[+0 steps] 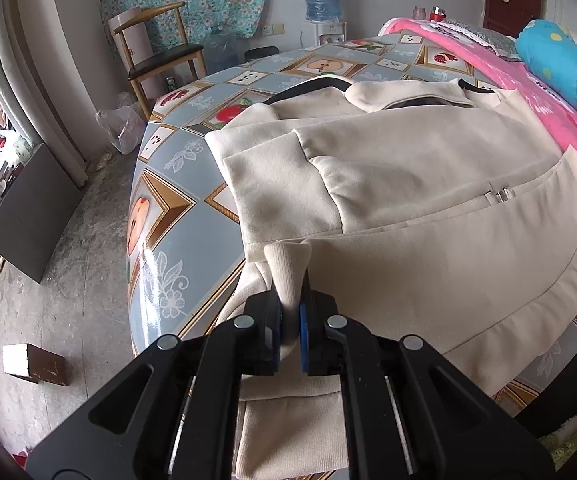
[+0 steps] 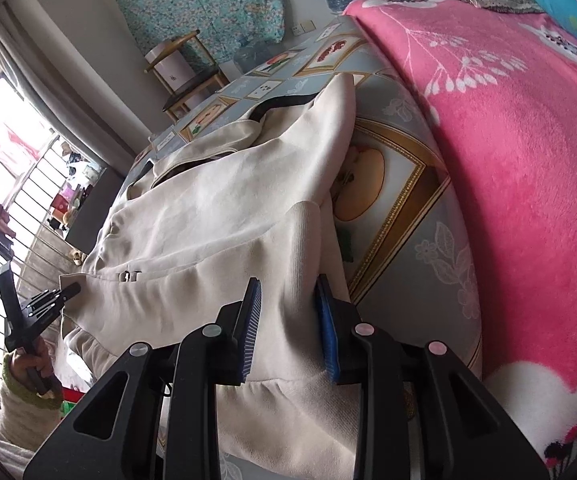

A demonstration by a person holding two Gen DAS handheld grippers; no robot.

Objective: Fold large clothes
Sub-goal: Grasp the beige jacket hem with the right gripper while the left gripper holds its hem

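A cream zip-up jacket point(image 1: 428, 184) with black collar trim lies spread on the fruit-patterned tablecloth point(image 1: 176, 184), one sleeve folded over its left side. My left gripper point(image 1: 290, 312) is shut on a pinch of the jacket's ribbed hem at the near edge. In the right wrist view the jacket point(image 2: 208, 216) fills the middle. My right gripper point(image 2: 288, 332) is open, its blue pads either side of the ribbed hem fabric without pinching it. The left gripper point(image 2: 68, 292) also shows there at the jacket's far corner.
A pink floral blanket point(image 2: 508, 160) covers the table's right side, with a blue plush toy point(image 1: 556, 60) on it. A wooden chair point(image 1: 156, 56) and a water dispenser point(image 1: 322, 0) stand beyond the table. A dark cabinet point(image 1: 32, 220) stands on the floor at the left.
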